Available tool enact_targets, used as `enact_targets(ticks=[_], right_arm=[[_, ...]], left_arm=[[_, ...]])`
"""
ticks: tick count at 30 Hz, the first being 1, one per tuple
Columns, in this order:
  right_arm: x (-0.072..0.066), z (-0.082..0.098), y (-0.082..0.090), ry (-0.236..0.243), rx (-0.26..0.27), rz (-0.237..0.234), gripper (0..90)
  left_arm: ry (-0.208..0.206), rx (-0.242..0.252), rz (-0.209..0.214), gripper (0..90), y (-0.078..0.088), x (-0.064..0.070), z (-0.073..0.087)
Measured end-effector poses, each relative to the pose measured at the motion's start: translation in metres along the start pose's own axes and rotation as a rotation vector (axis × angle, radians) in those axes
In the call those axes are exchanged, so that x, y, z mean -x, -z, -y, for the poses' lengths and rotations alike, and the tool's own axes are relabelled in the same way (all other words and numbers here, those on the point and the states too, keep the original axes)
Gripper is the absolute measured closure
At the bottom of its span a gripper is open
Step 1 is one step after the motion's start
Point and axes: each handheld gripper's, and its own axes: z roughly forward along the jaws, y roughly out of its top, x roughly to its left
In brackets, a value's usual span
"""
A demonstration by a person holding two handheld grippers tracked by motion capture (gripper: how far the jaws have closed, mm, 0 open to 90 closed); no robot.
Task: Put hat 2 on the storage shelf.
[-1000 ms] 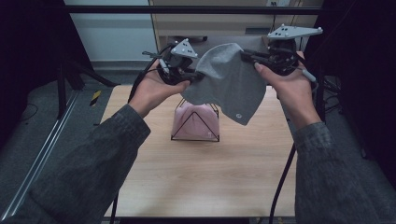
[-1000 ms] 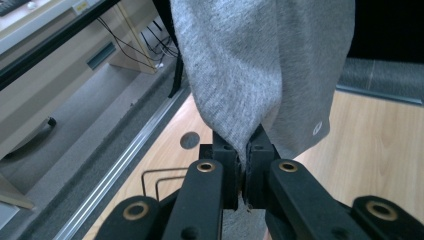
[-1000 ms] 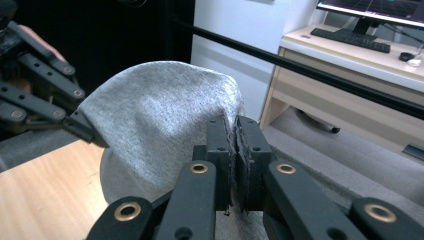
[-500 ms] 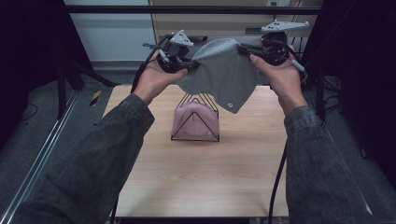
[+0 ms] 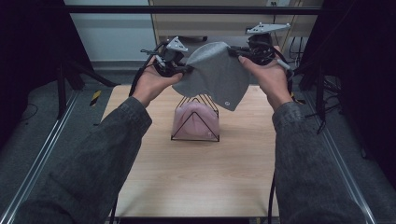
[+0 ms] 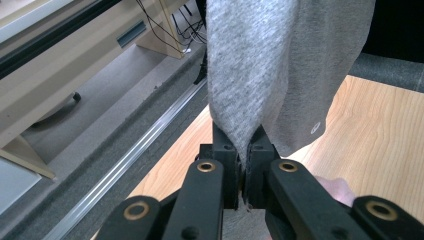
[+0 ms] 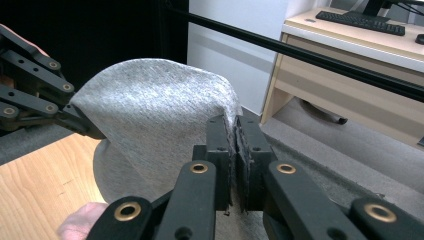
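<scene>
A grey knitted cap (image 5: 215, 74) hangs in the air between my two grippers, above the far part of the wooden table (image 5: 196, 177). My left gripper (image 5: 187, 69) is shut on the cap's left edge; in the left gripper view the cap (image 6: 270, 75) is pinched between the left gripper's (image 6: 246, 150) jaws. My right gripper (image 5: 236, 49) is shut on the cap's top right edge; in the right gripper view the cap (image 7: 155, 115) is clamped by the right gripper (image 7: 235, 130). Below the cap a pink cap (image 5: 196, 121) sits in a black wire rack (image 5: 187, 137).
A black bar (image 5: 187, 9) crosses the back of the scene, with a light wooden desk (image 7: 360, 55) behind it. Metal rails (image 5: 42, 158) run along the floor at both sides of the table. The near half of the table is bare wood.
Both hands have carried the grey cap farther from me and a little lower, keeping their grip. The cap hangs over the back of the rack.
</scene>
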Motion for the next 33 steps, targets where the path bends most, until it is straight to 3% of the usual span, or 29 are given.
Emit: enact_targets(ticks=[15, 22, 33], right_arm=[[-0.006, 0.002, -0.01, 0.004, -0.014, -0.013, 86.0], [-0.009, 0.007, -0.02, -0.01, -0.024, -0.026, 86.0], [-0.021, 0.014, -0.03, 0.014, -0.057, -0.058, 86.0]], left_arm=[[0.005, -0.023, -0.021, 86.9, 0.005, -0.008, 0.008], [0.016, -0.04, -0.035, 86.9, -0.002, -0.014, 0.022], [0.031, -0.068, -0.017, 86.9, -0.001, -0.016, 0.043]])
